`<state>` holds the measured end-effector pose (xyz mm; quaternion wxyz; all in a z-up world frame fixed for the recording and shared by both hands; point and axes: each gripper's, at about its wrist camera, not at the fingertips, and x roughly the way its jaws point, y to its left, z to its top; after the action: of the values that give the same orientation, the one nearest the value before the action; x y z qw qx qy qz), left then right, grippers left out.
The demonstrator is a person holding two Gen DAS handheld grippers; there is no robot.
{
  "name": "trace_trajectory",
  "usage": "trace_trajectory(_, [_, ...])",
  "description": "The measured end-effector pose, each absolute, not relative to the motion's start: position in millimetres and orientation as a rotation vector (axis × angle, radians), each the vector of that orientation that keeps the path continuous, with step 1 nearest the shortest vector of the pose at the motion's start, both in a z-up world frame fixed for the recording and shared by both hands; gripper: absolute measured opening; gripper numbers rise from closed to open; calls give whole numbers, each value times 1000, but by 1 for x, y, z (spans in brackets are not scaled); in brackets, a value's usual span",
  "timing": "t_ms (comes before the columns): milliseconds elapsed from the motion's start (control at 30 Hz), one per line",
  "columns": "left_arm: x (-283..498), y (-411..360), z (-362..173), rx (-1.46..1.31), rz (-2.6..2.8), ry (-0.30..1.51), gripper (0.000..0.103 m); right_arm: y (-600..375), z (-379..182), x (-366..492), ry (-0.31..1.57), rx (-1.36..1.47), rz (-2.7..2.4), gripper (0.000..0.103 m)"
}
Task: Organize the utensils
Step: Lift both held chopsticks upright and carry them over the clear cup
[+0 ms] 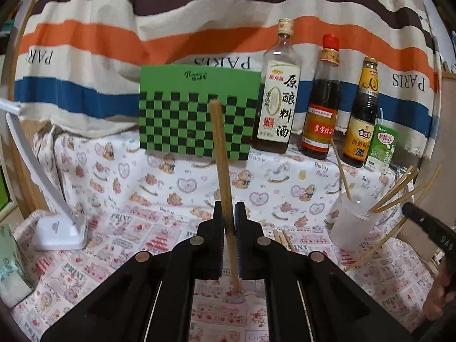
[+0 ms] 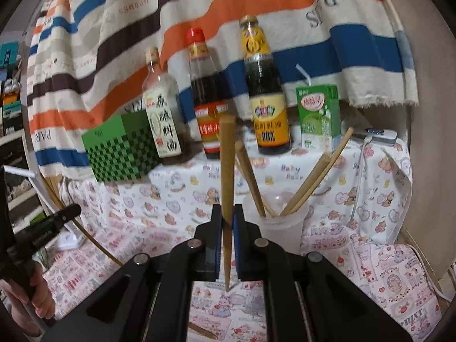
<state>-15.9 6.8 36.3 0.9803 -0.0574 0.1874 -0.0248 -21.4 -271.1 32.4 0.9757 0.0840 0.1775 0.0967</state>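
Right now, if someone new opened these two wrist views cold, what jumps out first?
Each gripper is shut on one upright wooden chopstick: the left gripper holds the left chopstick, the right gripper the right chopstick. Right of them stands a clear plastic cup with several chopsticks already fanned inside. Behind, against the striped cloth, are a green checkered box, three sauce bottles and a green drink carton.

Lamp [image 1: 54, 199] head cut off left

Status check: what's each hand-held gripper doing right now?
Left gripper shut on one chopstick, upright. Right gripper shut on another chopstick. Cup with chopsticks just right; nothing blocking.
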Motion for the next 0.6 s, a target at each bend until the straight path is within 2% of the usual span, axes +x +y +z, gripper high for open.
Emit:
trace_trajectory(133, [-17,13,36,-167,-99,374,5,-281,38,-29,304,208,186,6])
trace_trajectory(300, [-25,12,42,-186,-147,317,5,-314,63,-71,11,321,162,6])
trace_trajectory(367, [-28,10,44,-180,-155,291,5,-328,65,-78,-50,382,110,6])
trace_trajectory(467, [-32,6,45,-155,-147,261,5,-346,65,-78,-96,442,41,6])
trace_trajectory(600, [-30,6,44,-170,-165,278,5,-353,62,-64,-60,456,26,6])
